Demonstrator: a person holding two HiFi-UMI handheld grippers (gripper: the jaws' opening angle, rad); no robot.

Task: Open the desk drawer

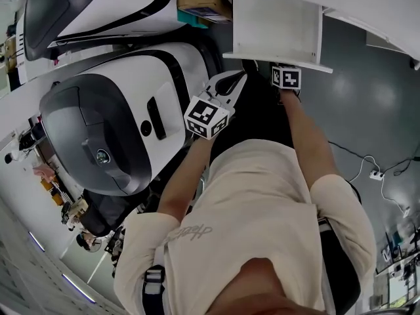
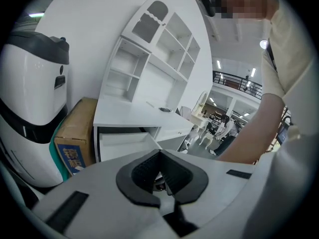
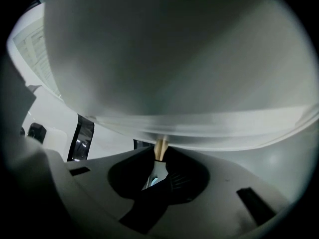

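Your left gripper (image 2: 160, 156) has its black-padded jaws closed together, with nothing between them. Beyond the tips stands the white wooden desk with a shelved hutch (image 2: 149, 78) — its white drawer (image 2: 124, 141) juts out, open, under the desktop's left part. A brown cardboard box (image 2: 75, 128) sits between the desk and a rounded white-and-black machine (image 2: 30, 98). A bare forearm (image 2: 259, 128) crosses at right.

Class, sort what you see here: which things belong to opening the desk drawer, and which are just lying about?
Job in hand:
desk
drawer
drawer knob
right hand-held gripper, closed on the knob

Lying about:
cardboard box
white-and-black machine
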